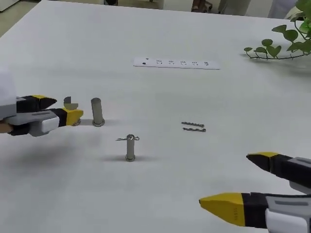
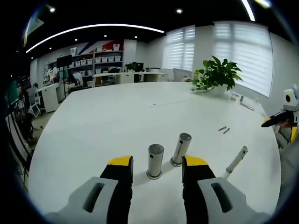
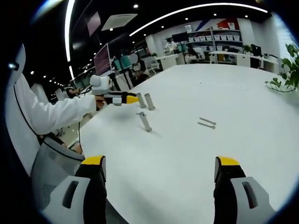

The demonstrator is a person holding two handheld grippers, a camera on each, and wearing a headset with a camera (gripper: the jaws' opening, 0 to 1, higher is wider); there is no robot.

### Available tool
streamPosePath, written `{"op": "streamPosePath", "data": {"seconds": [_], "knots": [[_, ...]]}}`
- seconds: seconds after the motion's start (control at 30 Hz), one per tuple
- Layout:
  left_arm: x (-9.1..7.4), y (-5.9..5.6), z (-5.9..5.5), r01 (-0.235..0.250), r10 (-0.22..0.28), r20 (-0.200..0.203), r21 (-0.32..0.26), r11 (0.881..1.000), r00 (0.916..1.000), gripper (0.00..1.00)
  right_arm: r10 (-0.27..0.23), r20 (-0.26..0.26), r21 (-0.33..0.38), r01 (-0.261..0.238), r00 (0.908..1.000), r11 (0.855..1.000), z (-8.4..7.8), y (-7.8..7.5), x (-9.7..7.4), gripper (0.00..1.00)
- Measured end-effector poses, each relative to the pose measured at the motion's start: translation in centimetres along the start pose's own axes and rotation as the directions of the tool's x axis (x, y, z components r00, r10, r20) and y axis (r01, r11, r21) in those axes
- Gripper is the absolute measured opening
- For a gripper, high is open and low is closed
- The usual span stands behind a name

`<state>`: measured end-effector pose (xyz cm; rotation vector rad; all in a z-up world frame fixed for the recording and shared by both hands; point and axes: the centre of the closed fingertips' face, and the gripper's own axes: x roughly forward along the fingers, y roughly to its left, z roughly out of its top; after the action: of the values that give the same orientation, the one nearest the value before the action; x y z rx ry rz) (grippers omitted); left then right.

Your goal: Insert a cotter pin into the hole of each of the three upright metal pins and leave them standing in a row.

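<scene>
Three metal pins stand upright on the white table (image 1: 204,97), toward its left side. The near pin (image 1: 129,148) is the closest one to the person. A cotter pin (image 1: 127,139) goes through the hole near its top and sticks out on both sides. The middle pin (image 1: 97,111) stands a bit farther back and to the left. I cannot see a cotter pin in it. The left pin (image 1: 71,104) stands just beside the middle pin, and a claw tip hides part of it.

The left gripper (image 1: 65,109) has its claw around the left pin. In the left gripper view the left pin (image 2: 155,161) stands between the two yellow tips with a gap on each side, so the claw is narrow but not pinching it. The middle pin (image 2: 180,149) and the near pin (image 2: 236,159) show just past it.

Two loose cotter pins (image 1: 194,127) lie flat side by side, to the right of the three pins, near the middle of the table.

The right gripper (image 1: 224,178) hangs over the near right part of the table, well apart from the pins. Its claw is wide and holds nothing.

A white power strip (image 1: 176,63) lies toward the far edge. A green plant (image 1: 286,41) sits by the far right corner.
</scene>
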<state>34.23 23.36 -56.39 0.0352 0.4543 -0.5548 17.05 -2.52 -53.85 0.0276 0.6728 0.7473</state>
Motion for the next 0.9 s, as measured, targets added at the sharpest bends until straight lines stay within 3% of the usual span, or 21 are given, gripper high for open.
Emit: {"op": "streamPosePath", "data": {"seconds": [0.33, 0.53, 0.77, 0.9], "knots": [[1.4, 0.3, 0.1, -0.029, 0.029, 0.007, 0.005, 1.0, 0.9996, 0.2, -0.008, 0.009, 0.026, 0.008, 0.9999, 1.0, 0.0, -0.6, -0.3, 0.94], [1.8, 0.4, 0.2, -0.027, 0.027, 0.02, -0.017, 0.999, 0.9994, 0.15, -0.013, 0.001, 0.03, 0.013, 0.9999, 0.999, -0.2, -0.8, -0.4, 0.93], [2.0, 0.2, 0.1, -0.028, 0.027, 0.012, 0.043, 0.999, 0.9996, 0.1, -0.003, -0.002, 0.026, 0.004, 1.0, 1.0, -0.3, -0.6, -0.2, 0.93], [2.0, 0.3, 0.1, -0.019, 0.019, 0.01, 0.034, 0.999, 0.9998, 0.1, -0.004, -0.008, 0.025, 0.005, 1.0, 1.0, -0.5, -0.6, -0.2, 0.92]]}}
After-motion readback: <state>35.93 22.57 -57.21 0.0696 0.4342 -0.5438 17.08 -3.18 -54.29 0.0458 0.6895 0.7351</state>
